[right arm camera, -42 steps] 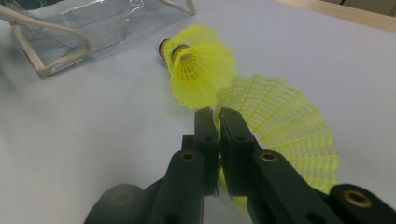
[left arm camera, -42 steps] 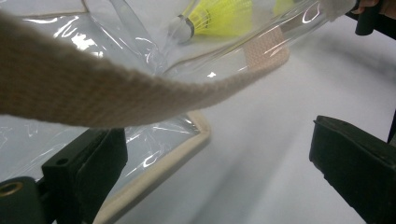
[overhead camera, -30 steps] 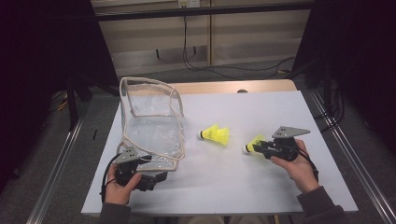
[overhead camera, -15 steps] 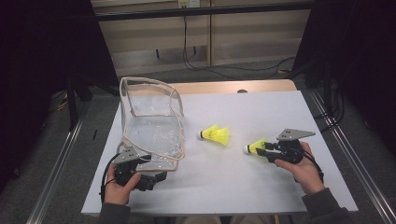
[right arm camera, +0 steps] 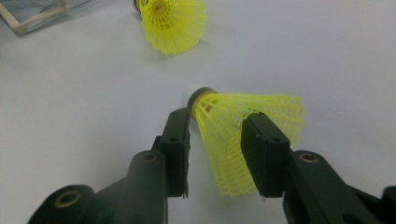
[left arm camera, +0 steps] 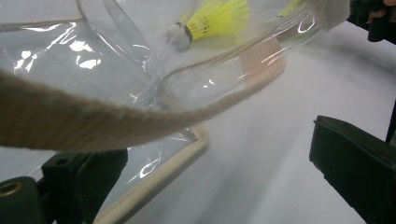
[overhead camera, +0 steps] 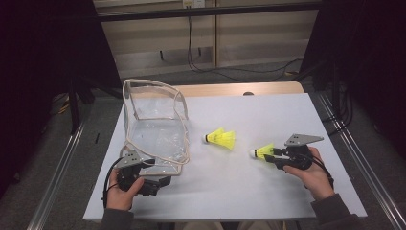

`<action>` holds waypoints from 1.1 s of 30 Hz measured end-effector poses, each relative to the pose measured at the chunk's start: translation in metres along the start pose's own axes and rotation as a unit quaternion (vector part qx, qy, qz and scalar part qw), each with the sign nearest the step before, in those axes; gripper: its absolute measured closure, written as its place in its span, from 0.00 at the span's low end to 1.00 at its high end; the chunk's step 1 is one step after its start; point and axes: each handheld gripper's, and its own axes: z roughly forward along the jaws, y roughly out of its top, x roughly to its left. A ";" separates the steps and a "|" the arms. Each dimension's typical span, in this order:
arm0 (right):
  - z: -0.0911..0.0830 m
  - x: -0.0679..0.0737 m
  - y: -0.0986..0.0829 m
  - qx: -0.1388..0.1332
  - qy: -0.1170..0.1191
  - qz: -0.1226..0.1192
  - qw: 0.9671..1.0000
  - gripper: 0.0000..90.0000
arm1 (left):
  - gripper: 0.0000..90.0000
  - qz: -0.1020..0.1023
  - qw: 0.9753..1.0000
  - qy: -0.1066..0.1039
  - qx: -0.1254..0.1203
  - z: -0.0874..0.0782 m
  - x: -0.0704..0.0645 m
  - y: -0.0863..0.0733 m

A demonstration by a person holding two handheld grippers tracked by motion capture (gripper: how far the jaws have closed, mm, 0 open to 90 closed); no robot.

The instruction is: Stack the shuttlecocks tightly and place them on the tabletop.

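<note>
Two yellow shuttlecocks are in play: the right gripper pinches one shuttlecock by its mesh skirt at the right of the table, cork pointing left toward the clear bag, likely so it can go in nose first; the other shuttlecock lies loose at mid-table. The left gripper, jaws spread, sits at the bag's near edge with one jaw under its tan strap, seemingly to steady the mouth.

Left tongs wide apart, right tongs clamped, both low.
</note>
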 end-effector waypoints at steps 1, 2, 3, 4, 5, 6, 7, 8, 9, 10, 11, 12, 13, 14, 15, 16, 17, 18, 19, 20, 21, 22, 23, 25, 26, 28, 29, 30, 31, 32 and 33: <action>0.000 -0.001 -0.001 0.001 0.000 -0.001 1.000 0.71 | 0.05 0.000 1.000 0.000 0.000 0.000 0.000 0.000; -0.001 -0.001 -0.001 0.004 0.001 0.001 1.000 0.72 | 0.05 0.000 1.000 0.000 0.000 0.000 0.000 0.000; 0.000 -0.002 -0.002 0.006 0.003 0.002 1.000 0.73 | 0.05 0.000 1.000 -0.001 0.001 0.000 0.000 0.000; 0.000 -0.002 -0.003 0.007 0.003 0.002 1.000 0.73 | 0.05 0.001 1.000 0.000 0.001 0.000 0.000 0.000; 0.000 -0.003 -0.004 0.009 0.002 0.003 1.000 0.75 | 0.05 0.000 1.000 0.000 0.001 0.000 0.000 0.000; 0.000 -0.003 -0.005 0.012 0.002 0.002 1.000 0.76 | 0.05 0.001 1.000 0.000 0.000 0.000 -0.001 0.000; 0.001 -0.003 -0.005 0.012 0.001 0.001 1.000 0.79 | 0.05 0.001 1.000 0.000 0.000 0.000 -0.001 0.000; 0.001 -0.003 -0.006 0.011 0.003 0.003 1.000 0.81 | 0.05 0.001 1.000 0.000 0.000 0.000 -0.001 0.001; 0.001 -0.004 -0.006 0.013 0.004 0.004 1.000 0.83 | 0.05 0.001 1.000 -0.001 0.000 0.000 -0.001 0.001; 0.002 -0.004 -0.007 0.015 0.008 0.003 1.000 0.86 | 0.05 0.001 1.000 -0.001 -0.001 -0.001 -0.001 0.001; 0.002 -0.004 -0.007 0.016 0.011 0.003 1.000 0.89 | 0.05 0.001 1.000 -0.001 -0.001 -0.001 -0.001 0.001; 0.002 -0.004 -0.008 0.017 0.012 0.006 1.000 0.90 | 0.05 0.001 1.000 -0.001 -0.001 -0.001 -0.001 0.001; 0.002 -0.004 -0.008 0.017 0.012 0.007 1.000 0.92 | 0.05 0.001 1.000 -0.001 -0.001 -0.001 -0.001 0.001; 0.002 -0.005 -0.008 0.017 0.014 0.008 1.000 0.93 | 0.05 0.001 1.000 -0.001 -0.001 -0.001 -0.001 0.001; 0.003 -0.005 -0.009 0.016 0.014 0.010 1.000 0.94 | 0.05 0.002 1.000 -0.001 -0.001 -0.001 -0.001 0.001; 0.003 -0.005 -0.009 0.016 0.016 0.010 1.000 0.95 | 0.05 0.001 1.000 -0.001 -0.001 -0.001 -0.001 0.001; 0.002 -0.006 -0.009 0.015 0.017 0.010 1.000 0.97 | 0.05 0.002 1.000 -0.001 -0.001 -0.001 -0.001 0.001; 0.002 -0.006 -0.009 0.015 0.017 0.012 1.000 0.98 | 0.05 0.001 1.000 -0.001 -0.001 -0.001 -0.001 0.001; 0.002 -0.006 -0.010 0.014 0.019 0.011 1.000 0.98 | 0.05 0.001 1.000 -0.001 -0.001 -0.001 -0.001 0.001; 0.003 -0.007 -0.010 0.013 0.019 0.013 1.000 0.98 | 0.05 0.001 1.000 -0.001 -0.002 -0.001 -0.001 0.001; 0.003 -0.007 -0.010 0.011 0.019 0.013 1.000 0.99 | 0.05 0.001 1.000 -0.001 -0.002 -0.001 -0.001 0.001; 0.002 -0.007 -0.010 0.011 0.018 0.012 1.000 0.99 | 0.05 0.001 1.000 -0.001 -0.002 -0.001 -0.001 0.001; 0.002 -0.007 -0.009 0.010 0.018 0.013 1.000 0.99 | 0.05 0.000 1.000 -0.001 -0.002 -0.001 -0.001 0.001; 0.002 -0.006 -0.009 0.007 0.018 0.012 1.000 0.99 | 0.05 0.001 1.000 -0.001 -0.002 -0.001 -0.001 0.001; 0.001 -0.007 -0.008 0.006 0.019 0.011 1.000 0.99 | 0.05 0.001 1.000 -0.002 -0.003 -0.001 -0.001 0.001; 0.001 -0.006 -0.008 0.004 0.020 0.014 1.000 0.99 | 0.05 0.001 1.000 -0.001 -0.002 -0.001 -0.001 0.001; 0.001 -0.006 -0.008 0.002 0.019 0.013 1.000 0.99 | 0.05 0.001 1.000 -0.001 -0.002 -0.001 -0.001 0.001; 0.001 -0.007 -0.007 0.000 0.018 0.013 1.000 0.99 | 0.05 0.001 1.000 -0.001 -0.003 -0.001 -0.001 0.001; 0.001 -0.006 -0.007 -0.001 0.020 0.014 1.000 0.99 | 0.05 0.000 1.000 -0.001 -0.003 -0.001 -0.001 0.001; 0.001 -0.006 -0.007 -0.003 0.021 0.014 1.000 0.99 | 0.05 0.000 1.000 -0.001 -0.003 -0.001 -0.001 0.001; 0.000 -0.005 -0.006 -0.005 0.021 0.013 1.000 0.99 | 0.05 0.001 1.000 -0.001 -0.003 -0.001 -0.001 0.001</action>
